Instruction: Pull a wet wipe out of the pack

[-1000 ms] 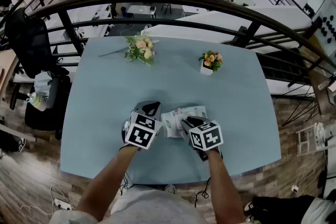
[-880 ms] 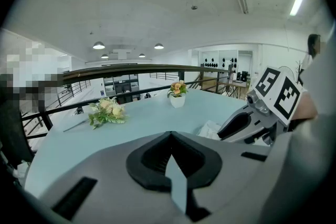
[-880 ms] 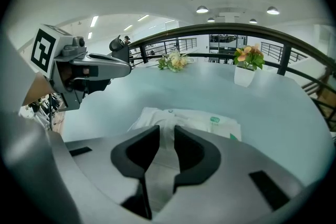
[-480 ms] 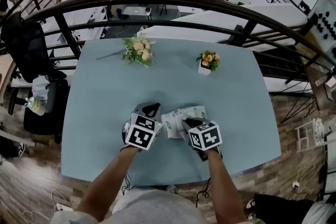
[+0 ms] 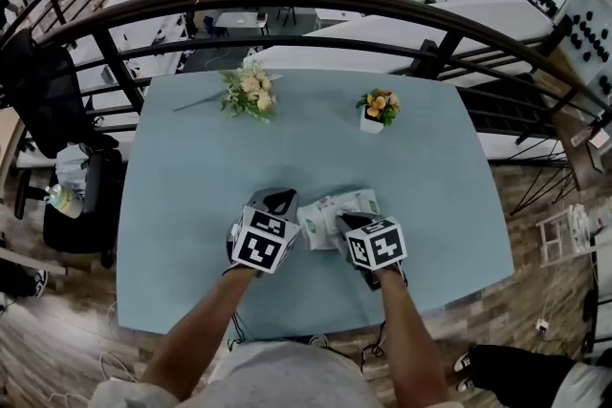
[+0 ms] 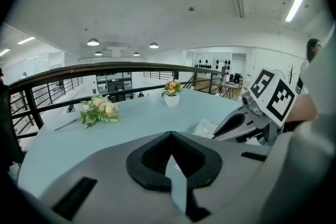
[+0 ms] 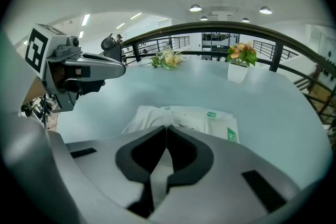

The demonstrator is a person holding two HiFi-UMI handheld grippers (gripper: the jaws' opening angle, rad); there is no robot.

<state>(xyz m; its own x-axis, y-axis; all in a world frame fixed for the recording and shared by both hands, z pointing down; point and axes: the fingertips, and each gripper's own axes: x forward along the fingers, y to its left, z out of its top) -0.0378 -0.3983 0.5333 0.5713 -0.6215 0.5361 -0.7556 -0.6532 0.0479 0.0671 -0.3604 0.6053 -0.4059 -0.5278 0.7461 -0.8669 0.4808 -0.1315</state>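
A white wet wipe pack (image 5: 335, 205) with green print lies flat on the pale blue table (image 5: 191, 186), near its front edge. My right gripper (image 5: 338, 223) points down onto the pack's near side. In the right gripper view its jaws meet at the pack's (image 7: 202, 115) top opening, and the right gripper (image 7: 167, 126) is shut on a small white fold of wet wipe there. My left gripper (image 5: 282, 199) hovers just left of the pack, apart from it, shut with nothing held. From the left gripper (image 6: 169, 135) I see the pack's corner (image 6: 207, 127).
A loose flower bunch (image 5: 251, 94) lies at the table's far left. A small white pot of flowers (image 5: 379, 110) stands at the far right. A dark railing (image 5: 287, 0) curves behind the table, and a black chair (image 5: 57, 110) stands to its left.
Both grippers hold their places by the pack, and nothing on the table has visibly moved. Only the head view has shifted slightly.
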